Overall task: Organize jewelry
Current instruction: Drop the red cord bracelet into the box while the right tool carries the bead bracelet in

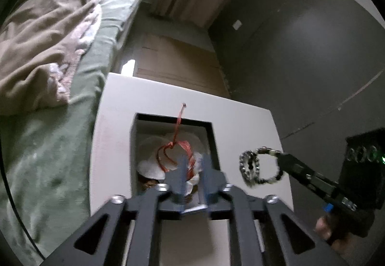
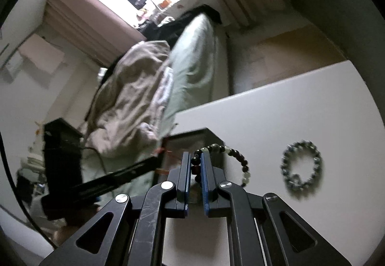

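Right gripper [image 2: 195,165]: blue-padded jaws clamped on a dark-and-pale round-bead bracelet [image 2: 237,157], held clear above the white tabletop [image 2: 288,109]. Left gripper [image 1: 193,167]: jaws apart over the open black-rimmed box [image 1: 213,136], red cord necklace [image 1: 178,145] between them but apparently ungripped. A silver chain bracelet [image 2: 302,166] lies loose on the table; step judged as carrying, next move a careful lowering into the box.

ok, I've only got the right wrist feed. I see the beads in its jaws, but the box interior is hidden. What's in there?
Observer: A white pouch lies in the box, with a red cord looped on top of it.
Operator: And the left gripper? I only get a dark bar.
Observer: The left gripper points down into the box over the cord, with its jaws apart. It's blurred, but I see no pad pressing on anything.
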`<state>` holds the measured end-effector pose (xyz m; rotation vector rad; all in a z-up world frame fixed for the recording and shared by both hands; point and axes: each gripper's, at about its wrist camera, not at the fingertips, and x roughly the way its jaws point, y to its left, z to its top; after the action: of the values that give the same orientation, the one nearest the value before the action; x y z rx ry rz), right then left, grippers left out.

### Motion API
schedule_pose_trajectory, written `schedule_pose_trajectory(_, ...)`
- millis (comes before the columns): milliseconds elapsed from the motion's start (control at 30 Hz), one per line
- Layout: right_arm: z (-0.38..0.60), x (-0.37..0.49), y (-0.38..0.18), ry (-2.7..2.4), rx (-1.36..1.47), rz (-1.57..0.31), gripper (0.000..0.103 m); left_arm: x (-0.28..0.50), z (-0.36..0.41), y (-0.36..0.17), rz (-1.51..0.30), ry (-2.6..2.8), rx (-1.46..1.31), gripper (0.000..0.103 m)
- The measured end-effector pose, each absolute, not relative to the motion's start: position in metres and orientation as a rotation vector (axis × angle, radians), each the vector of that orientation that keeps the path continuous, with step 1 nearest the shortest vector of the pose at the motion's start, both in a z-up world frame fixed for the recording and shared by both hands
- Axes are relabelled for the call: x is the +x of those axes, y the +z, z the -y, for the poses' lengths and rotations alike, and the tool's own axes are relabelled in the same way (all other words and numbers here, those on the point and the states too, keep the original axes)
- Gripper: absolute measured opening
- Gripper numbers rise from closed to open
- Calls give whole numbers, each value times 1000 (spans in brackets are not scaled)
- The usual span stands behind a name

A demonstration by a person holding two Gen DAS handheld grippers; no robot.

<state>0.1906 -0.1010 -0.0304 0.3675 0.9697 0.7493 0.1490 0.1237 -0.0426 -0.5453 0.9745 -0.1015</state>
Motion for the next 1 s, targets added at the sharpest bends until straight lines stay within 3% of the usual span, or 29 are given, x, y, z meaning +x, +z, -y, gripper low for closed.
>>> schedule_pose_trajectory(33,100,189,-28,758,368,-958,9,149,-127,-42,-967,-91,-555,57)
schedule_pose_trajectory(67,96,188,-25,769,366,-943,9,148,-131,-40,-948,-87,-570,77)
schedule_pose_trajectory(100,93,187,-23,780,368,-933,9,147,-134,-38,-928,-84,-582,81)
schedule_pose_trajectory(833,29,189,-26,793,310,-910,12,145,-176,-32,-867,-16,-676,82)
schedule_pose_trajectory(867,25,190,-29,793,299,-933,21,145,-176,-32,-868,-16,-677,82)
schedule_pose_trajectory(900,22,191,-33,806,300,-958,40,144,-175,-32,-868,-17,-676,82)
schedule_pose_trajectory(967,20,191,-38,822,317,-1003,59,143,-172,-32,-870,-21,-671,82)
schedule_pose_trajectory(1000,23,190,-37,815,323,-994,61,143,-171,-32,-871,-24,-669,82)
